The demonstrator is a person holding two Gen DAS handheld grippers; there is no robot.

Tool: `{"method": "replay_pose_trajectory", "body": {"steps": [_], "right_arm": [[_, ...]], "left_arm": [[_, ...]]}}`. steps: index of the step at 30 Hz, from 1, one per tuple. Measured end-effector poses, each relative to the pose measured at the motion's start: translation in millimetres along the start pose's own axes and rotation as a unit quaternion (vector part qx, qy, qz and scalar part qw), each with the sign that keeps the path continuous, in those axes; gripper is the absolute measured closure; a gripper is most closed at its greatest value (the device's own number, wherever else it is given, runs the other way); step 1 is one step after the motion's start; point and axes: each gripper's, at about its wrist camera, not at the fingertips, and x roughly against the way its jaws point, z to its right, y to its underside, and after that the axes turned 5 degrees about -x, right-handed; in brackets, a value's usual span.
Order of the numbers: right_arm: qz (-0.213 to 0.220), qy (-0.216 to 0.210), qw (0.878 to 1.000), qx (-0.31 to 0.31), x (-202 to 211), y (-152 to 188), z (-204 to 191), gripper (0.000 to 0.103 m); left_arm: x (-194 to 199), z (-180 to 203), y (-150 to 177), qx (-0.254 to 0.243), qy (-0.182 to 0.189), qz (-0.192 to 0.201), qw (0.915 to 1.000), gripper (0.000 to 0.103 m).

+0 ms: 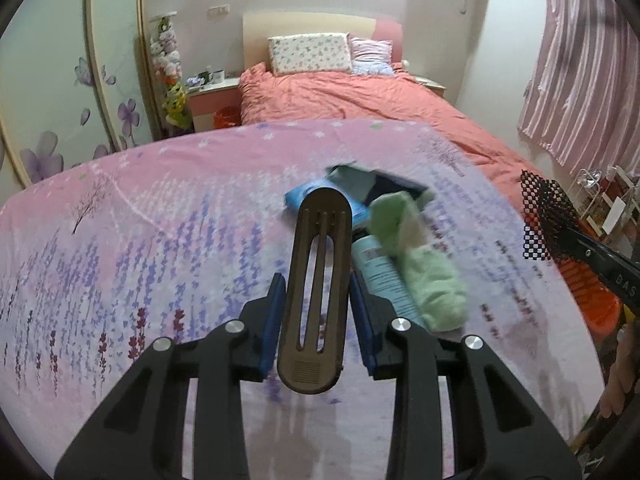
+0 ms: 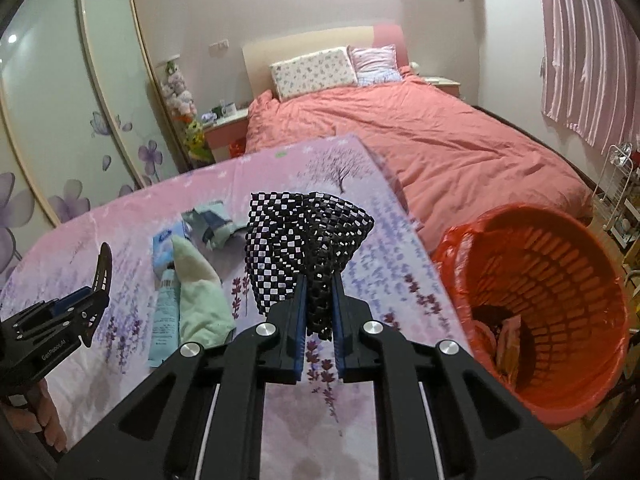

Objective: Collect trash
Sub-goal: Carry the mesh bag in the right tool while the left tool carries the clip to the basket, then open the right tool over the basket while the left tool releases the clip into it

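My left gripper [image 1: 318,292] is shut on a brown slotted plastic piece [image 1: 316,280] and holds it above the pink floral table cover [image 1: 140,220]. My right gripper [image 2: 319,292] is shut on a black-and-white checkered mesh mat [image 2: 296,240], lifted over the table near its right edge. The mat also shows at the right of the left wrist view [image 1: 540,216]. On the table lie a green towel [image 2: 200,292], a pale blue tube [image 2: 164,316], a blue packet [image 2: 166,248] and a crumpled grey-blue wrapper [image 2: 216,224]. An orange basket [image 2: 552,304] with a red liner stands on the floor right of the table.
A bed with a coral duvet [image 2: 420,144] and two pillows lies behind the table. Sliding wardrobe doors [image 2: 60,120] are at left, a pink curtain [image 2: 592,40] and a wire rack [image 2: 616,200] at right. A nightstand [image 1: 216,92] sits beside the bed. Some wrappers lie in the basket.
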Motion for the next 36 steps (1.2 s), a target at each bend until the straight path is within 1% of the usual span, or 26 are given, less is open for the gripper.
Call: {"method": "replay_pose_trajectory", "body": {"steps": [3, 11, 17, 21, 26, 30, 36], "right_arm": [[0.010, 0.003, 1.000, -0.002, 10, -3, 6, 0.092], [0.038, 0.015, 0.999, -0.021, 37, -10, 34, 0.092], [0.061, 0.032, 0.997, -0.037, 58, -16, 65, 0.092], [0.073, 0.048, 0.995, -0.057, 68, -19, 93, 0.092], [0.082, 0.071, 0.991, -0.083, 71, -22, 130, 0.092], [0.081, 0.082, 0.987, -0.111, 68, -24, 161, 0.092], [0.072, 0.091, 0.983, -0.140, 57, -23, 194, 0.092]], "left_arm": [[9, 11, -6, -0.004, 0.012, 0.008, 0.9999, 0.070], [34, 61, -28, -0.031, 0.053, 0.035, 0.9975, 0.070], [45, 110, -42, -0.054, 0.098, 0.049, 0.9925, 0.070], [47, 150, -48, -0.070, 0.136, 0.054, 0.9868, 0.070], [43, 198, -53, -0.092, 0.174, 0.052, 0.9791, 0.070], [29, 242, -60, -0.108, 0.205, 0.041, 0.9719, 0.070], [1, 301, -63, -0.130, 0.232, 0.019, 0.9639, 0.070]]}}
